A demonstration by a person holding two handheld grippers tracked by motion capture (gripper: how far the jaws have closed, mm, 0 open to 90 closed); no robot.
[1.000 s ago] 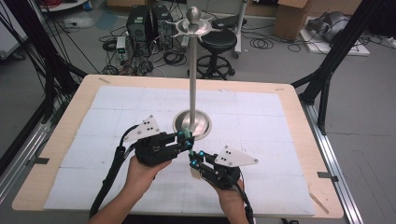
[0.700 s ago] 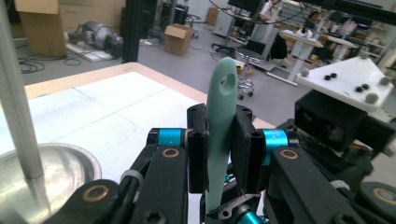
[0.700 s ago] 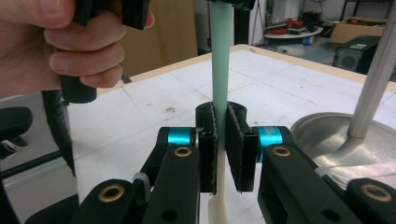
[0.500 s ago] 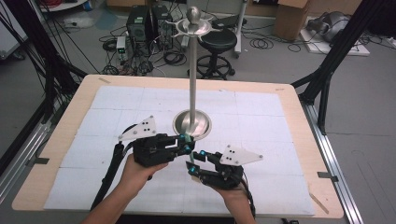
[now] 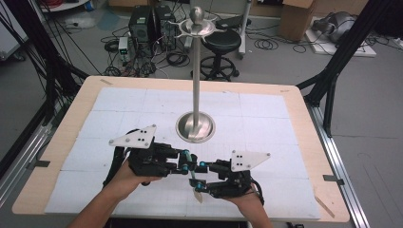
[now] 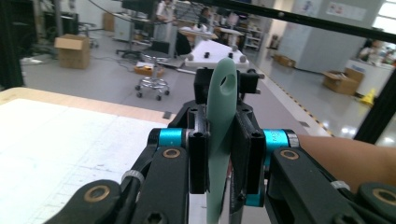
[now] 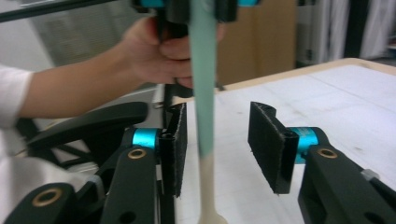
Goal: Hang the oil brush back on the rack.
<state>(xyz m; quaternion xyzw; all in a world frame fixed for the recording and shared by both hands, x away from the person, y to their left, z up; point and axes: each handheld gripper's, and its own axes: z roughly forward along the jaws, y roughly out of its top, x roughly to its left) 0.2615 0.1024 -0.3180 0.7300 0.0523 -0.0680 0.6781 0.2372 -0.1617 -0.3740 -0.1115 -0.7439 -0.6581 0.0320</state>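
A long utensil [image 5: 194,183] with a teal handle and a cream tip hangs over the white mat near the table's front edge. My left gripper [image 5: 189,164] is shut on its handle; in the left gripper view the teal handle [image 6: 223,93], with a hole near its end, stands clamped between the pads of the left gripper [image 6: 219,140]. My right gripper [image 5: 198,176] faces it from the right. In the right gripper view the utensil [image 7: 203,93] runs down between the jaws of the right gripper [image 7: 219,140], which are open and apart from it.
A tall metal stand [image 5: 195,127] with a round base and a disc on top rises at the table's middle, just beyond the grippers. The white mat [image 5: 266,109] covers the wooden table [image 5: 304,109]. Cables, computers and a stool lie on the floor behind.
Both grippers have drifted slightly toward the near edge of the table. The left gripper still holds the utensil.
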